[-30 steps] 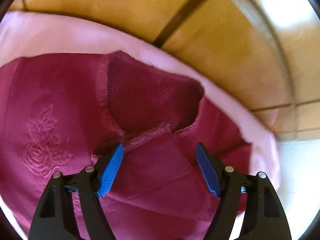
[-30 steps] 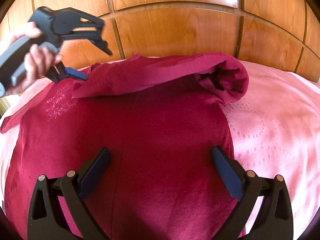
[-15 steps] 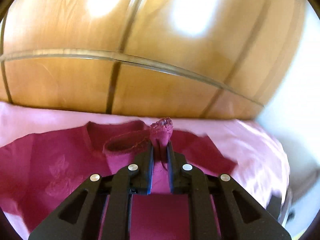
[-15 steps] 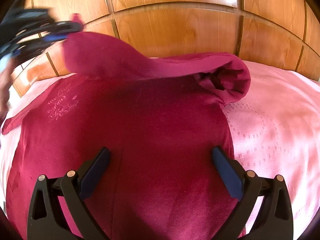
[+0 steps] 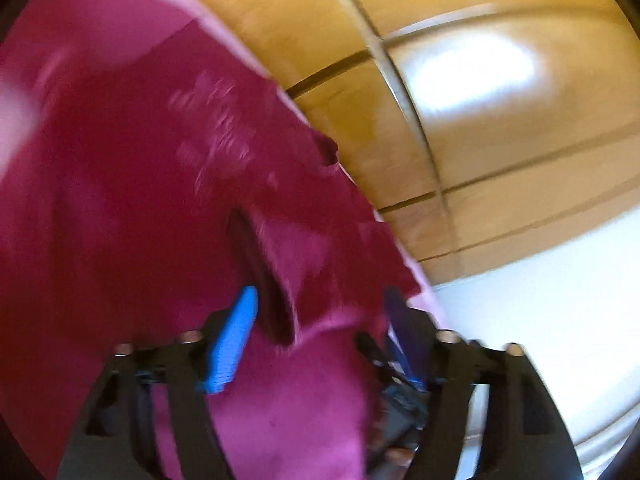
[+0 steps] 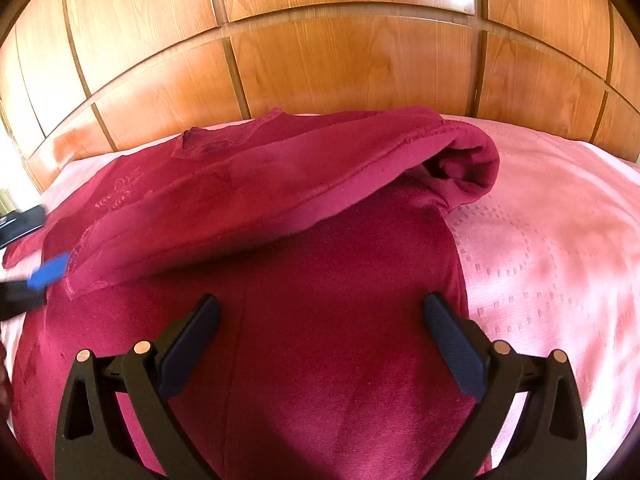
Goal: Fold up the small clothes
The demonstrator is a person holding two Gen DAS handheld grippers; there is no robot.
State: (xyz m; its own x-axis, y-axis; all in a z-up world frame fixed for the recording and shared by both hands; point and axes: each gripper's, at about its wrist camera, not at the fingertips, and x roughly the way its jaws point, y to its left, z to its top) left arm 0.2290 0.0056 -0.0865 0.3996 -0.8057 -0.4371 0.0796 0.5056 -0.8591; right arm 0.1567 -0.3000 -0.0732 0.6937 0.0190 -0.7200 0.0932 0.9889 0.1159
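the dark red velvety top with tone-on-tone rose embroidery [image 6: 256, 280] lies spread on a pale pink patterned bedspread [image 6: 552, 240], its neckline toward twelve o'clock in the right wrist view, close to the glossy panelled wooden headboard [image 6: 340, 60]. one long sleeve [image 6: 248, 200] is laid across the chest in a diagonal band, running from the bunched shoulder at about two o'clock down to its cuff at about nine o'clock.

the left gripper [image 5: 316, 328] sits at that cuff end; its blue-padded jaws are opening, and in its own blurred view the sleeve edge lies between the pads without being pinched, so the cloth looks released. the right gripper [image 6: 320, 336] hovers above the lower body of the top at six o'clock, jaws spread wide and holding nothing.

the step in hand appears to be laying this sleeve flat across the body. to do it well, the left gripper should back straight away toward nine o'clock so a pad does not drag the cuff along. the puffed fold at the two o'clock shoulder probably needs pressing down, or the later folds will come out lumpy. the sleeve edge would best sit parallel to the hem.
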